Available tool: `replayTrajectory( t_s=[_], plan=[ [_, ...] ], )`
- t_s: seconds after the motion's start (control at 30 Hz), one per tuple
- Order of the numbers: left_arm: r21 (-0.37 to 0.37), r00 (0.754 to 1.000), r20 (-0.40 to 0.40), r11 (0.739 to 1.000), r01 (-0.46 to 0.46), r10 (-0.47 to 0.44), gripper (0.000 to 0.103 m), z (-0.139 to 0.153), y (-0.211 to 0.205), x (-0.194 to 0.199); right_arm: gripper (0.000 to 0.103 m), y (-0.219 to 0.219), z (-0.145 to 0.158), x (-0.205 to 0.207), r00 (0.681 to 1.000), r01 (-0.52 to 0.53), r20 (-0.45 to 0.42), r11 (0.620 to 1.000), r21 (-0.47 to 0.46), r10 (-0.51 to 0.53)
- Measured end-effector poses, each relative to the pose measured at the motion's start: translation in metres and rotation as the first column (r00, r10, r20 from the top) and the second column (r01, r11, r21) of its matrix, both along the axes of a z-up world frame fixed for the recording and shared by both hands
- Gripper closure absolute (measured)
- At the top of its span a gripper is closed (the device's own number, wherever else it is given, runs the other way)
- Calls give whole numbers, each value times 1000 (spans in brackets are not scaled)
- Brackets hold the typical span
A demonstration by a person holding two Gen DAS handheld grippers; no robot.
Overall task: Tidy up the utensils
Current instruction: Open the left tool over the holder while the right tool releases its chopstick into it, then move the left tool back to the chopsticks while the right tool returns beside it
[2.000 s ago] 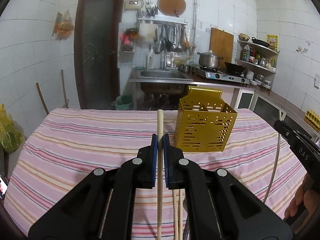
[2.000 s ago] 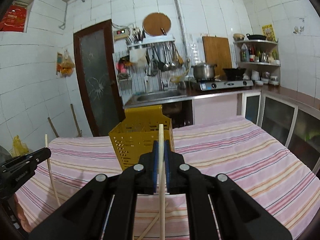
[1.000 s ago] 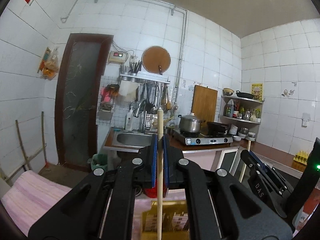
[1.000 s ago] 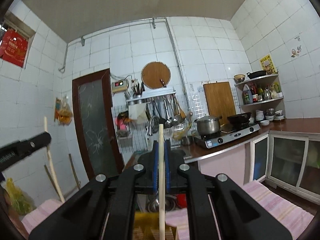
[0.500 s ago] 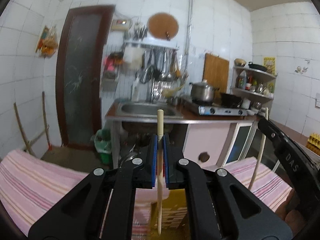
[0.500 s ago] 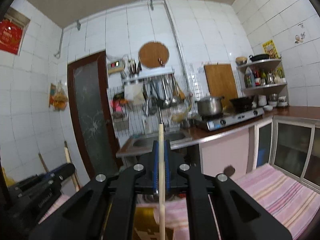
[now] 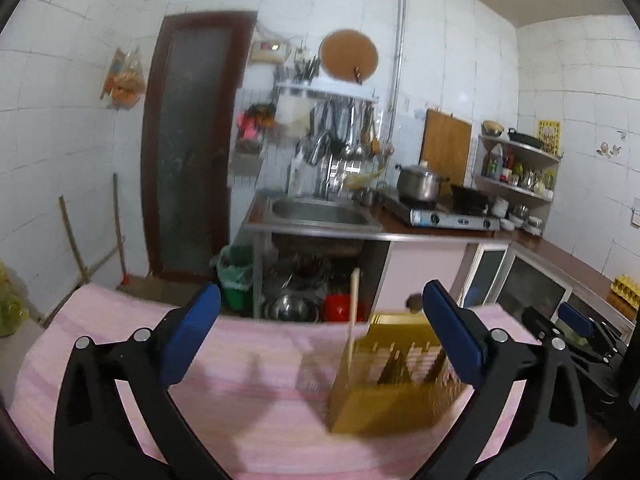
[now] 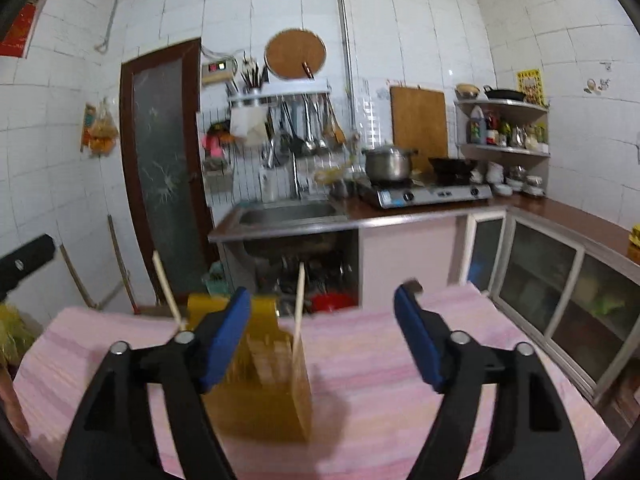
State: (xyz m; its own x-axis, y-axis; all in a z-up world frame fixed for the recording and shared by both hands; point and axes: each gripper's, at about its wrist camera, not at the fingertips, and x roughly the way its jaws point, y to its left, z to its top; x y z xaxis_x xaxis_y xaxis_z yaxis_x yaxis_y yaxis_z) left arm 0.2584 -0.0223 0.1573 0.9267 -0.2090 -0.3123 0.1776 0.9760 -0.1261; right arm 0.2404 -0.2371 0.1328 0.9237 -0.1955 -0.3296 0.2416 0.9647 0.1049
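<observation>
Half a second ago each pinched a chopstick; now left gripper [image 7: 320, 336] and right gripper [image 8: 322, 338] have just sprung wide, nothing between the pads. Chopsticks dropped upright into the yellow holder [image 7: 394, 384]: one [image 7: 352, 320] at its left edge, another [image 8: 298, 308] at the near corner, a third [image 8: 166, 290] leaning left behind. Holder standing on pink striped tablecloth [image 7: 248, 368]. White-tiled kitchen beyond: sink [image 7: 318, 214], stove [image 7: 448, 218], brown door [image 7: 192, 140]. Pictures blurred.
</observation>
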Motion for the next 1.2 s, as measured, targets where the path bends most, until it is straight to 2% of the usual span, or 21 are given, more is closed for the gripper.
replayTrajectory(
  t_s=[0.1,0.23,0.33,0.5,0.57,0.7,0.87,1.0,1.2],
  plan=[
    [22,999,-34,1000,-22,23,5,-13,17,-23,24,4,-18,-24,998,-13,-57,1000,14,14],
    [48,994,-96,998,-48,52,5,-45,36,-45,23,14,-49,-47,993,-19,-120,1000,19,21],
    [72,986,-150,995,-65,76,5,-73,44,-52,23,18,-75,-58,984,-17,-175,999,48,25],
    [81,970,-236,996,-35,53,5,-111,48,-55,23,24,-104,-71,971,-12,-237,999,40,22],
    [102,965,-256,994,-28,53,5,-123,46,-56,23,26,-110,-75,968,-9,-250,999,36,18],
    [80,951,-308,997,-12,37,5,-142,46,-55,23,28,-124,-77,959,-4,-283,999,46,17],
    [91,936,-351,996,-4,35,5,-162,43,-51,23,35,-137,-74,947,-1,-321,999,47,16],
    [91,920,-391,996,14,23,5,-177,40,-49,23,40,-150,-66,928,7,-373,999,51,13],
    [144,896,-445,988,53,17,5,-196,24,-40,23,49,-160,-53,894,14,-448,999,41,6]
  ],
)
